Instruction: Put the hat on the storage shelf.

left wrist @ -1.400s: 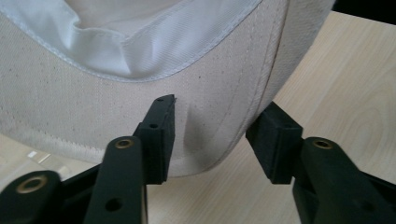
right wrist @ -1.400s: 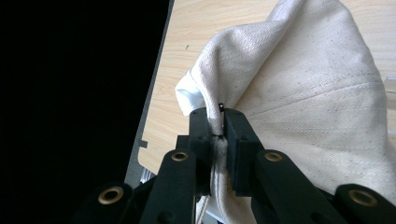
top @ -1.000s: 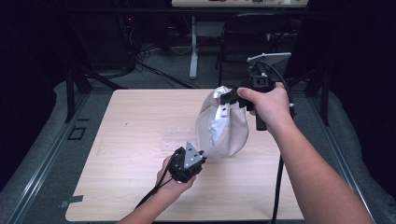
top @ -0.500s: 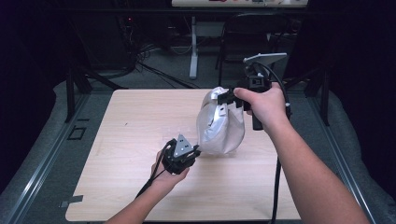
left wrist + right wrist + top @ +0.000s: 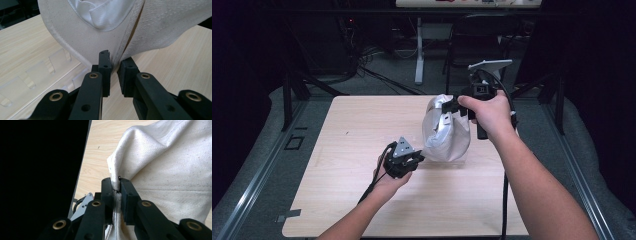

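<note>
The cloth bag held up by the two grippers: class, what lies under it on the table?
Under the cloth bag the wooden table shows, with a clear plastic holder lying beside its lower edge. How far the holder reaches beneath the bag is covered.

Desk (image 5: pixel 337 165): light wood-grain top, rectangular, rounded corners, one small dark speck on left half. Clear plastic rack (image 5: pixel 37 75) with upright dividers lies flat on desk top, seen in left gripper view. Grey floor (image 5: pixel 257 170) surrounds desk; metal rails (image 5: pixel 262 165) run along both sides. Piece of grey tape (image 5: pixel 287 216) on floor near desk's near-left corner; square outline mark (image 5: pixel 293 143) further along left side. Beyond desk: white post (image 5: pixel 419 50), tangled dark cables (image 5: pixel 362 55), dark chair (image 5: pixel 482 35). Background otherwise dark, detail indistinct.
</note>
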